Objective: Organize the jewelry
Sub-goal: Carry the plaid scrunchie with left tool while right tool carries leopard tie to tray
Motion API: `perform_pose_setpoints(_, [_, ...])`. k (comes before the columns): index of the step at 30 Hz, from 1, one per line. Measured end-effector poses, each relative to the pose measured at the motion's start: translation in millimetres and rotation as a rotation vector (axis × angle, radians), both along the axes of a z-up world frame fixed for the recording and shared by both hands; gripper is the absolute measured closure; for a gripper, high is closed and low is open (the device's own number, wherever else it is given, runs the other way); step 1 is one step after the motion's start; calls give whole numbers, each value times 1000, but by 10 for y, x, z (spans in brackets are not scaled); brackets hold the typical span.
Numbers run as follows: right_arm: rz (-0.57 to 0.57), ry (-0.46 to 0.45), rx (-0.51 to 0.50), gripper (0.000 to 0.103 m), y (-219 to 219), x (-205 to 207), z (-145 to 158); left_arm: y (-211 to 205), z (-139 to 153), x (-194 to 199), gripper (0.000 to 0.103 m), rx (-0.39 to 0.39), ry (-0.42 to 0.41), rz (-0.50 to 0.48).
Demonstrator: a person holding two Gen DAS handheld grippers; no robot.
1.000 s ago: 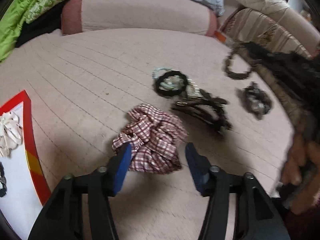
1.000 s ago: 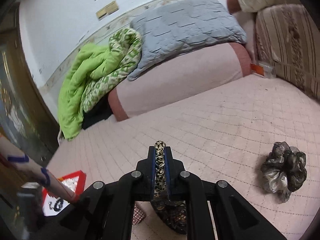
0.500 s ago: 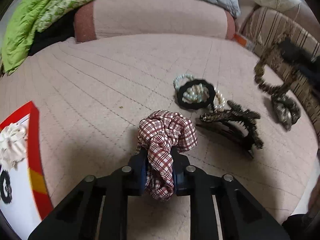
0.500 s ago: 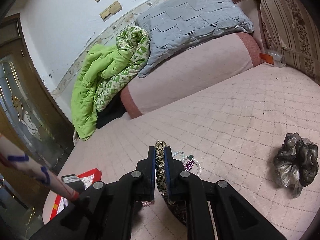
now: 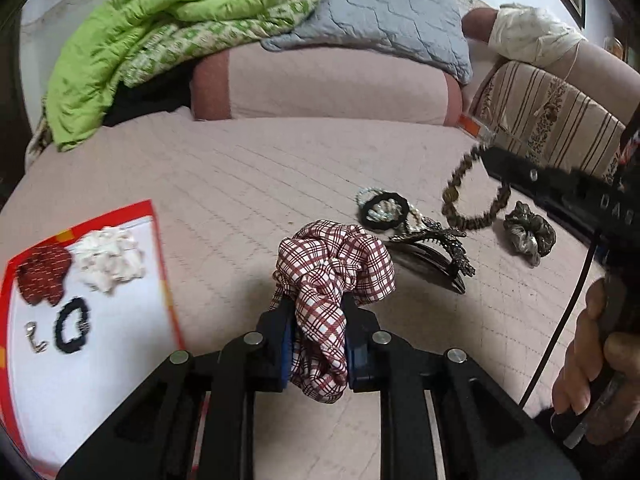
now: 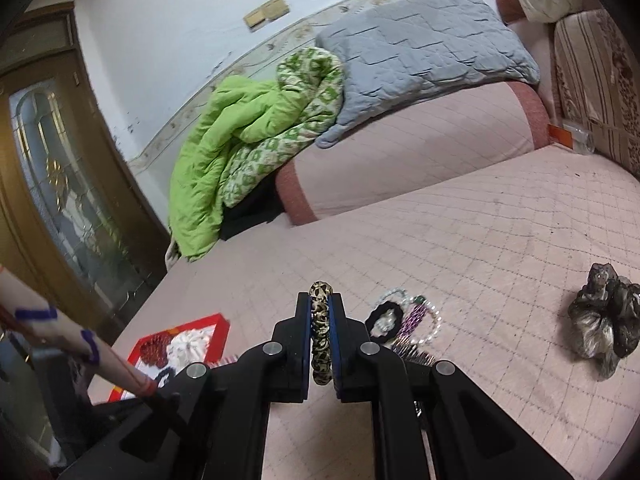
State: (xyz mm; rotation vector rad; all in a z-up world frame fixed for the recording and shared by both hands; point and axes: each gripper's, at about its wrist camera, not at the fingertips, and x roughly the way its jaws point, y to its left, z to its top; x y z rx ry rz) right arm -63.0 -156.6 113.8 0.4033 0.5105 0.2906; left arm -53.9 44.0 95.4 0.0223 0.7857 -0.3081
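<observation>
My left gripper [image 5: 318, 340] is shut on a red plaid scrunchie [image 5: 334, 272] and holds it above the pink bed cover. My right gripper [image 6: 320, 340] is shut on a leopard-print hair band [image 6: 321, 336], which hangs as a loop in the left wrist view [image 5: 472, 204]. A red-edged white tray [image 5: 100, 344] at the left holds a red scrunchie [image 5: 42, 274], a white scrunchie [image 5: 108, 258], a black hair tie [image 5: 72, 324] and a small metal piece [image 5: 36, 338]. On the bed lie a black hair tie with bead bracelets [image 5: 382, 208], a dark claw clip [image 5: 436, 248] and a grey scrunchie [image 5: 528, 232].
A pink bolster [image 5: 328, 84] with a green quilt [image 5: 160, 28] and a grey pillow [image 5: 392, 16] lies at the far side. A striped cushion [image 5: 552, 120] stands at the right. A wooden door [image 6: 52, 184] is at the left in the right wrist view.
My left gripper closed on the plaid scrunchie and lifted it, swinging left so the tray came into view. My right gripper kept the leopard band and moved left, over the bracelets.
</observation>
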Motion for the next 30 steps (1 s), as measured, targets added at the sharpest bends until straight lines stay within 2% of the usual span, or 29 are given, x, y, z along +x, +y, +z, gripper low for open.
perform_pose_setpoints(15, [84,2,-103,94,464,-497,-49,472,103,-325,84,-4,-44,74])
perform_pose_setpoints(23, [131,-9,-89,94,729,-618,23,578,151,-464,84,-6,-66,86])
perform_pose_setpoints(30, [198,-3,-66,94,1074,-624,1,831,173,-486,84,-22,-73,137])
